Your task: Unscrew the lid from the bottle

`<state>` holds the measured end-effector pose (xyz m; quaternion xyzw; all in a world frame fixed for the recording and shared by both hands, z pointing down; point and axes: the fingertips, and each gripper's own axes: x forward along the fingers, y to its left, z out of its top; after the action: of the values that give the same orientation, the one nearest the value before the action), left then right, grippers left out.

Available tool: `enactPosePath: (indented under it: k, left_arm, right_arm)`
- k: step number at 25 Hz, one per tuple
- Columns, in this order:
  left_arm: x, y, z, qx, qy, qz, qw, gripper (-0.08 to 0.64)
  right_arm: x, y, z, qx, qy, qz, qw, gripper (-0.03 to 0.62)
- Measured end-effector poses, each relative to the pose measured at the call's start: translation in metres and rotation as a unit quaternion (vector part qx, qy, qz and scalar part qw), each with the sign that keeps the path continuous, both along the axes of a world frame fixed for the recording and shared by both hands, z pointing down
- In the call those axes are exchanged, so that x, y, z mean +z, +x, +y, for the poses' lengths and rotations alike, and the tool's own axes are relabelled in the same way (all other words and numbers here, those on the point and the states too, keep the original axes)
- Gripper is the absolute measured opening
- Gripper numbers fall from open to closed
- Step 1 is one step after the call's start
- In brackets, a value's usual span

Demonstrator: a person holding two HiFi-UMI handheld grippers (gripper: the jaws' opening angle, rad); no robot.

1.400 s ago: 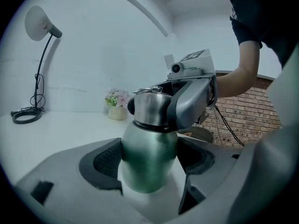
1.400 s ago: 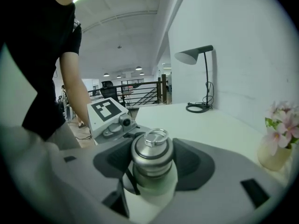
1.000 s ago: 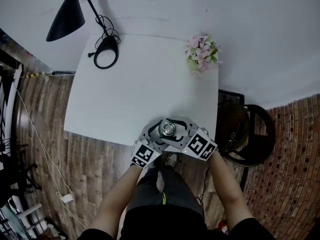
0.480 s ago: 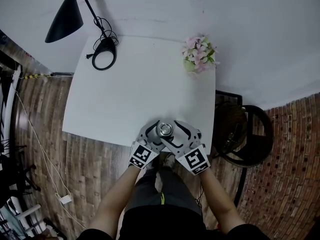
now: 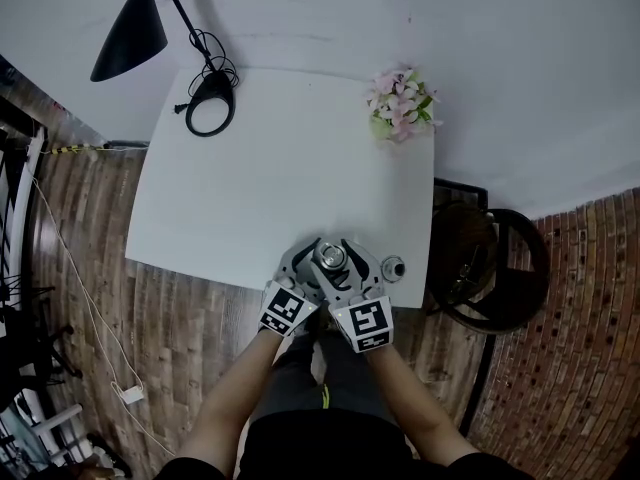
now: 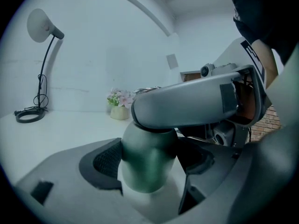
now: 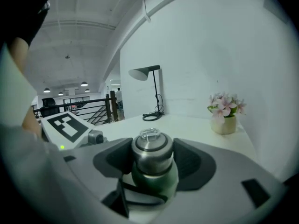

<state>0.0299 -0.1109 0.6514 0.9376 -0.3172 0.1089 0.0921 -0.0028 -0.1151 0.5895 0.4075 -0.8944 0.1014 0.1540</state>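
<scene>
Fingers (image 7: 192, 164) of the right gripper (image 7: 151, 161) have just been closing on the lid (image 7: 150, 148); its marker cube (image 5: 362, 325) swung toward lower centre. Left gripper (image 6: 148, 157) clamps the bottle (image 6: 145, 176) at the lower edge of the bench (image 5: 280, 168). We judge a fresh turn begins.

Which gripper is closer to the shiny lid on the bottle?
Right. The right gripper has just been closing its jaws on the lid; the left gripper clamps the green bottle below it.

White table (image 5: 280, 178) with black lamp (image 5: 132, 30) and flowers (image 5: 403, 103); brown floor (image 5: 190, 338), dark chair (image 5: 500, 268).
</scene>
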Motion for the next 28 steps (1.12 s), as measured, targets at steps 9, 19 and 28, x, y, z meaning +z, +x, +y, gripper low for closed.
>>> enactPosePath:
  k: [9,19,28]
  left_arm:
    - [0.000,-0.002,0.001,-0.005,0.000,0.001,1.0000,0.376]
    - [0.001,0.002,-0.001,-0.007,-0.008,0.001,0.9999,0.377]
    - [0.001,-0.002,0.001,-0.010,-0.007,0.003,0.9999,0.377]
  right_arm:
    - [0.003,-0.008,0.005,-0.092,-0.003,0.027,0.995,0.262]
    - [0.004,-0.010,0.015,-0.329,-0.031,0.081,0.940,0.262]
    - [-0.003,-0.011,0.015,-0.291,-0.019,0.060,0.955,0.261]
